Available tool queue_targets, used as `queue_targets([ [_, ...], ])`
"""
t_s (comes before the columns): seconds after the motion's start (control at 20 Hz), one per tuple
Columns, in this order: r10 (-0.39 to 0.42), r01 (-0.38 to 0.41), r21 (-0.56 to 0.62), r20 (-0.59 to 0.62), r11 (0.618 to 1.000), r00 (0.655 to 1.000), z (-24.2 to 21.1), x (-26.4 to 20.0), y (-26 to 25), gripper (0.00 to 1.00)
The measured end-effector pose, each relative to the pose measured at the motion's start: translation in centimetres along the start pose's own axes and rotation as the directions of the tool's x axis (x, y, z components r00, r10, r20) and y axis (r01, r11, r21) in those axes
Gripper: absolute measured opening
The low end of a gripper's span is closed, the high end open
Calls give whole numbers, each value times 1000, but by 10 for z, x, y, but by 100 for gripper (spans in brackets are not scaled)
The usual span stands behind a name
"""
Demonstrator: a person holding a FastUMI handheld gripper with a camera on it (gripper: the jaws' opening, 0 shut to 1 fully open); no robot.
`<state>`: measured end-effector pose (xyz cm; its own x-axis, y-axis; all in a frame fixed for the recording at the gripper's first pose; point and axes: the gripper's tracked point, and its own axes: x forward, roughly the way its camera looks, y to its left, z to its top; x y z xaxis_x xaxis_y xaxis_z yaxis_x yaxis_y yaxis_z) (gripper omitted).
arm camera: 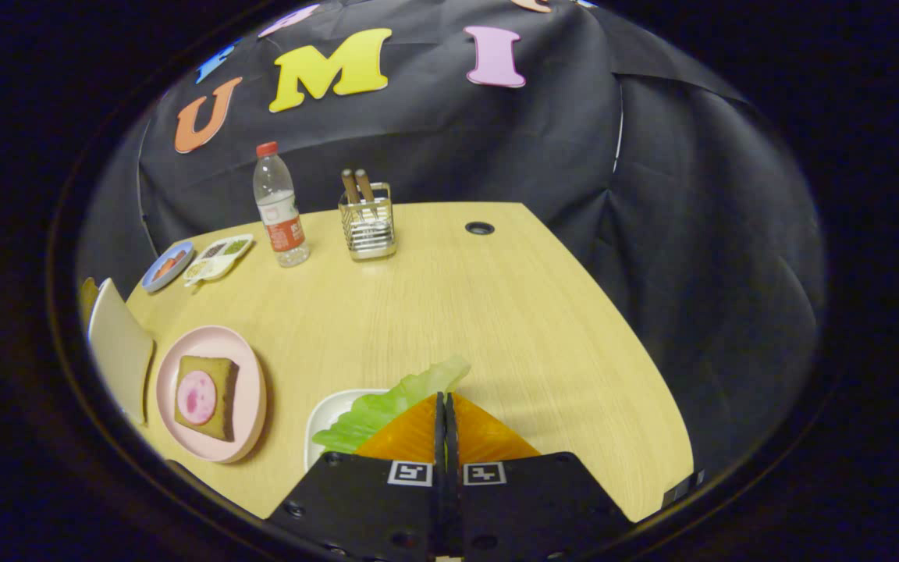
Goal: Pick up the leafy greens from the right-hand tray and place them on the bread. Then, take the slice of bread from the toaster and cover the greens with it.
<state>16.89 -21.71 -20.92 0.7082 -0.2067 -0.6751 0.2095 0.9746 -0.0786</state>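
The tool [445, 406] is sitting low over the near edge of the bench [449, 312], its two fingers pressed together with barely a slit between them, and the leafy greens [387, 410] are poking out from the finger tips, so the tool is clamping the leaf. The greens are lying partly over a white tray [325, 421] just left of the fingers, near the bench's front edge.

Further left along the same edge, a pink plate [250, 390] is carrying a slice of bread [219, 417] with a round pink slice of meat [197, 396] on top. The plate is standing apart from the white tray, with bare wood between them. A pale flat thing [118, 347] is standing at the bench's left edge, just beside the plate; what it is cannot be told.

Toward the far left corner, a small blue dish [167, 266] and a white divided dish [219, 257] are lying side by side. A water bottle [280, 207] with a red cap is standing upright at the far edge, and a wire cutlery holder [368, 226] with two wooden handles is standing near it. A dark cable hole [479, 228] is showing near the far right corner.
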Motion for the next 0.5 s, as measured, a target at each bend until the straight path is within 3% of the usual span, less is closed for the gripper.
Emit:
queue_targets([
  [0.5,18,-8,-63,169,998,985,32,-100,57,0],
])
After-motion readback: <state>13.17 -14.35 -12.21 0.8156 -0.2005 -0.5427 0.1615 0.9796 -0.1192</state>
